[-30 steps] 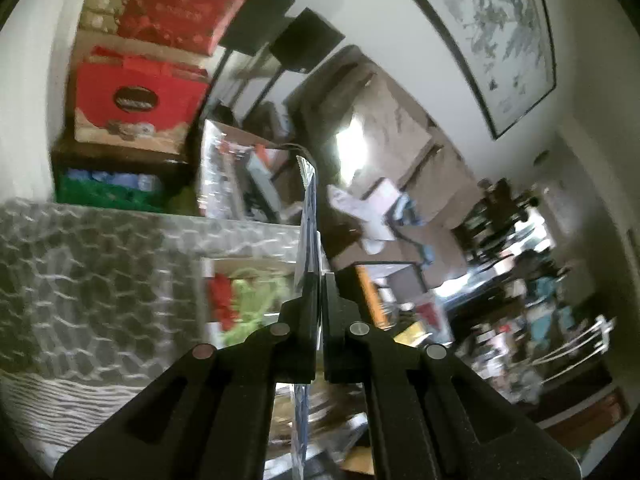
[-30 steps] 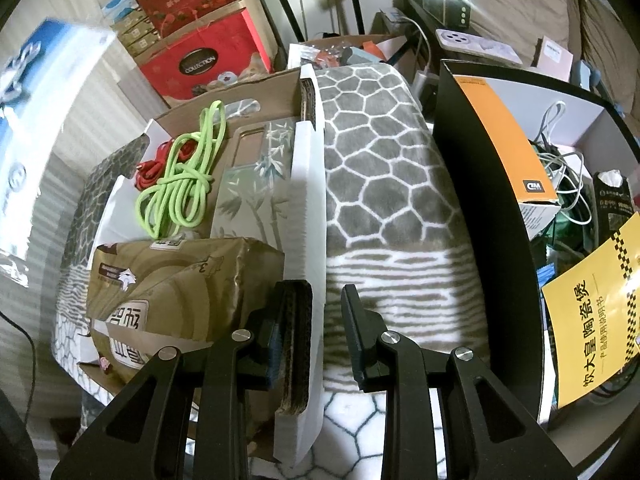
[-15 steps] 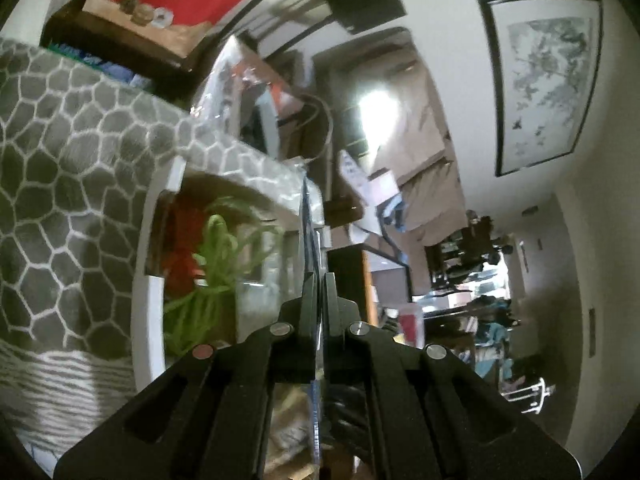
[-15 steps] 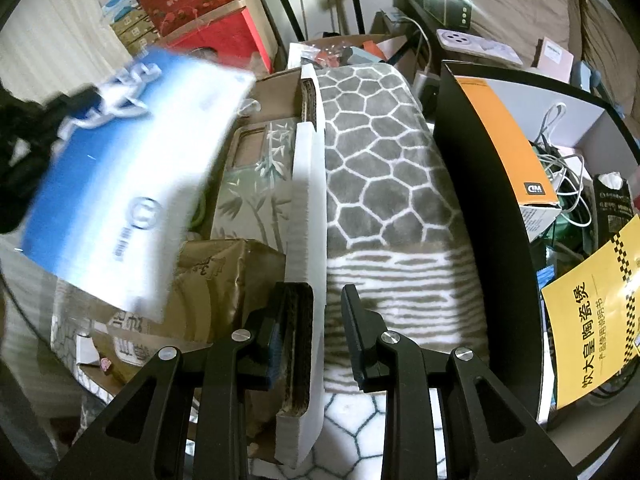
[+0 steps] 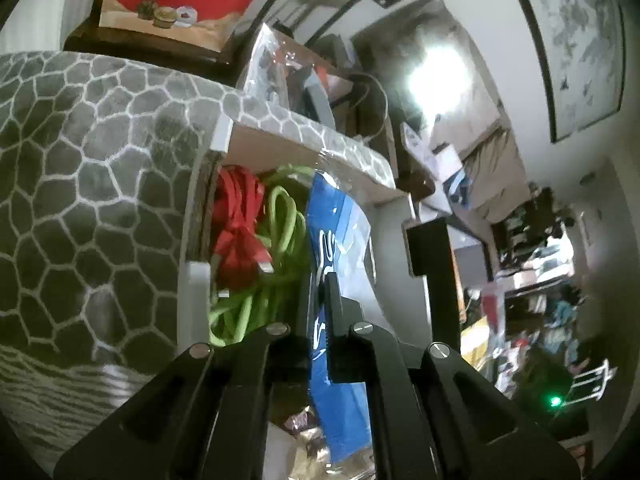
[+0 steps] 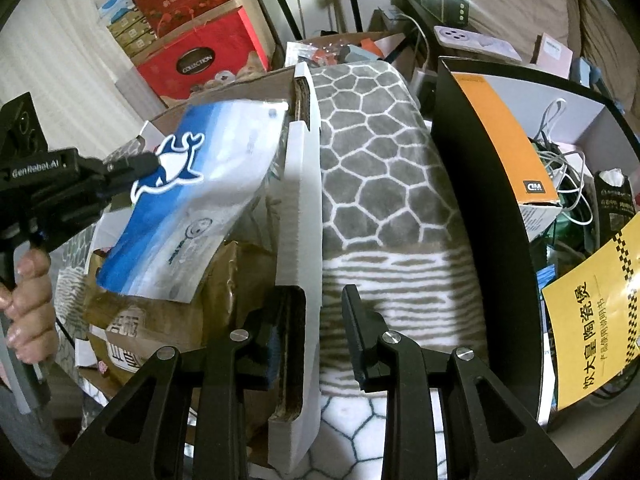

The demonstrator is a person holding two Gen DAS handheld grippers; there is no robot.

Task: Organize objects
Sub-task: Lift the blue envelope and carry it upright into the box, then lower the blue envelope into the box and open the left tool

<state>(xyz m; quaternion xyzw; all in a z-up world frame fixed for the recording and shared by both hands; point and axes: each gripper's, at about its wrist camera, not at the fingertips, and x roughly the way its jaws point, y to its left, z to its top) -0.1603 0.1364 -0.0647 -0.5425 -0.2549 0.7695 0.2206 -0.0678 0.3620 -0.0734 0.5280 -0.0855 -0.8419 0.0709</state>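
My left gripper [image 5: 318, 296] is shut on a blue and white plastic packet [image 5: 340, 248] with a whale print and holds it over an open cardboard box [image 5: 200, 280]. The packet [image 6: 192, 200] also shows in the right wrist view, lying over a brown paper package [image 6: 160, 320] in the box, with the left gripper [image 6: 140, 162] at its left edge. In the box lie a red cable [image 5: 236, 232] and a green cable [image 5: 276, 240]. My right gripper [image 6: 316, 320] is open, its jaws astride the box's white right wall [image 6: 300, 240].
The box sits on a grey honeycomb blanket [image 6: 380, 168]. A black open box [image 6: 480, 200] with an orange carton, wires and a yellow sheet stands right. Red gift boxes [image 6: 200, 52] are stacked behind. A cluttered carton [image 5: 288, 72] sits past the blanket.
My left gripper has brought the blue packet in from the left and down over the box, so it now covers the cables in the right wrist view. The right gripper has stayed put.
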